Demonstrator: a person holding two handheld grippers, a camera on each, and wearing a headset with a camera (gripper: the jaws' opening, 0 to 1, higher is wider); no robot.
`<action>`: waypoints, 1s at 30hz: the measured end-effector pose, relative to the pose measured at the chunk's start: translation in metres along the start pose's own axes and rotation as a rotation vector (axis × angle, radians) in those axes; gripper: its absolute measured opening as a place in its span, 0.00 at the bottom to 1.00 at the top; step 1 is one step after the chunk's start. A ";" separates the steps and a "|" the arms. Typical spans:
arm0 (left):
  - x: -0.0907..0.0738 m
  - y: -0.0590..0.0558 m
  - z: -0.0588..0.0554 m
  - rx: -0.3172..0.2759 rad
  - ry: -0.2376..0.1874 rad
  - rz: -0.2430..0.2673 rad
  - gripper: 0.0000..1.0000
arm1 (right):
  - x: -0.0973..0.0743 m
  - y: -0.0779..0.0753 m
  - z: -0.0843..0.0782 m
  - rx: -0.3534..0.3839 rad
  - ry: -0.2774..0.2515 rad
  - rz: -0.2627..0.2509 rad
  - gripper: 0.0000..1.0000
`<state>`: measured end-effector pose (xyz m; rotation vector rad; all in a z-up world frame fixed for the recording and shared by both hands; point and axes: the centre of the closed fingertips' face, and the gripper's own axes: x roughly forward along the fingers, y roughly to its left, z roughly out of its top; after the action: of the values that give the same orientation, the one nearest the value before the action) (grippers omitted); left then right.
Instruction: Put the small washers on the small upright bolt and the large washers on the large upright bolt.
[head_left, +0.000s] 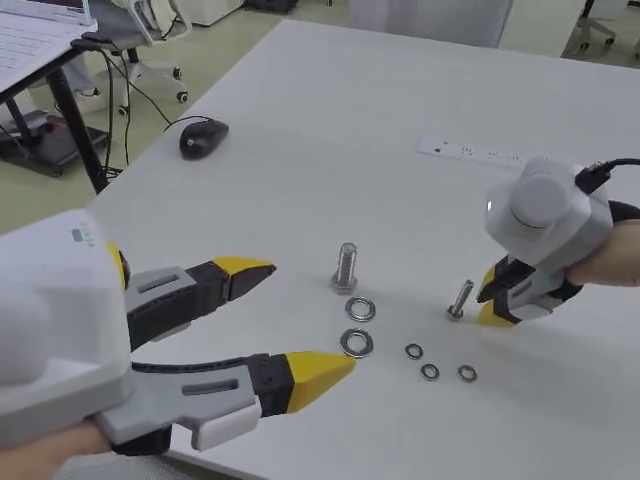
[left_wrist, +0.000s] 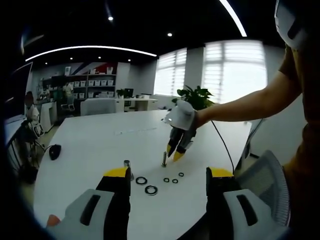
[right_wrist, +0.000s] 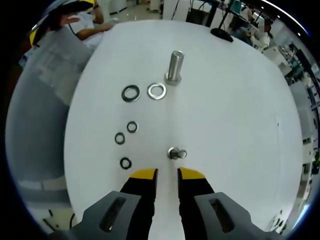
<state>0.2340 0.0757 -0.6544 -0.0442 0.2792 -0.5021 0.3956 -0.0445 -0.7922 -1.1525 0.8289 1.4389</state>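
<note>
"Holding anything yet?"

"No. The left gripper (head_left: 310, 315) has its jaws spread wide and empty, just short of the large washers (head_left: 356, 343). The right gripper (right_wrist: 168, 173) has its jaws slightly apart, also empty, just beside the small bolt (head_left: 459, 300)."

"And the washers?"

"All flat on the tabletop (head_left: 300, 150). Two lie by the large bolt (head_left: 345, 268), and three small washers (head_left: 430, 372) lie near the small one. I'd say it's the first pick. Next, pinch one washer's rim."

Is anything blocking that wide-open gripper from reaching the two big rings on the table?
Nothing visible does. Bare table lies between the left gripper and the two large washers, and the large bolt stands upright just beyond them.
</note>
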 end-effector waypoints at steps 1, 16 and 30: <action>0.000 -0.002 0.001 0.003 -0.001 -0.002 0.60 | -0.001 0.002 0.000 0.002 -0.003 0.000 0.17; -0.005 -0.016 0.005 0.027 -0.010 -0.015 0.60 | 0.002 0.047 -0.006 -0.007 -0.020 0.045 0.17; -0.009 -0.022 0.008 0.037 -0.012 -0.018 0.60 | 0.020 0.057 -0.004 -0.027 -0.017 0.071 0.23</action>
<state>0.2187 0.0601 -0.6417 -0.0139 0.2580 -0.5249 0.3418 -0.0529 -0.8179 -1.1394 0.8480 1.5200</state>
